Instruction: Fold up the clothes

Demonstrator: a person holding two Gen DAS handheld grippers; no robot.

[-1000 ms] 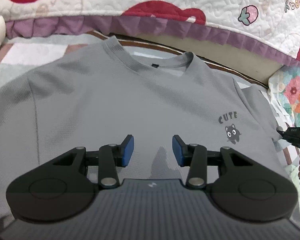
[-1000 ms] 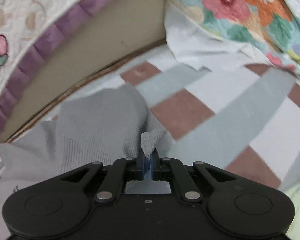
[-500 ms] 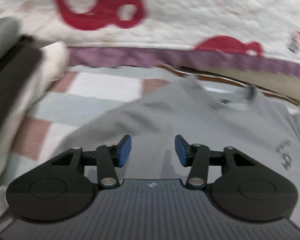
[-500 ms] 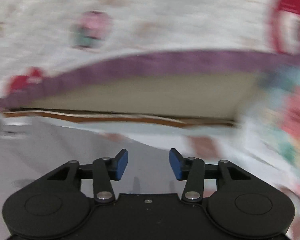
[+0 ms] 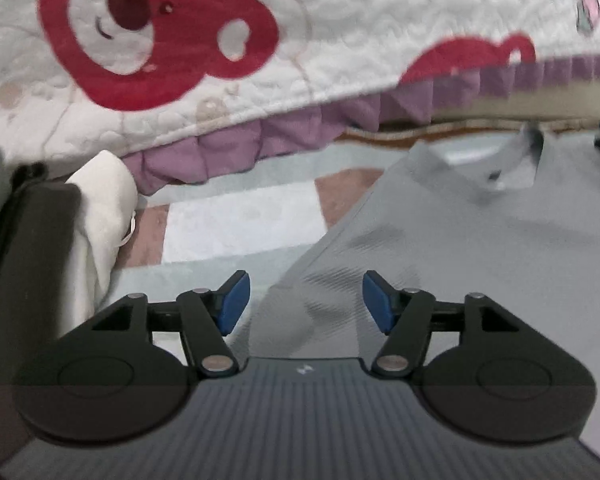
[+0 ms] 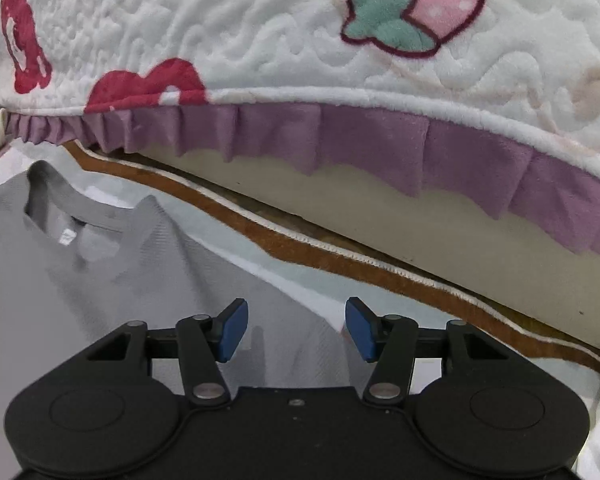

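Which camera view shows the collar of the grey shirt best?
The right wrist view. There the collar of the grey shirt is sharp, with its whole curve and a small white tag inside. In the left wrist view the collar is blurred and sits far off to the right.

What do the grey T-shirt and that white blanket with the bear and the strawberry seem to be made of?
The grey T-shirt looks like a soft matte knit, probably cotton or a blend: fine ribbed texture, ribbed collar, gentle creases. The white blanket looks like plush quilted fleece: puffy stitched wavy lines, fuzzy surface. Its purple ruffle looks like velvety fabric, pleated.
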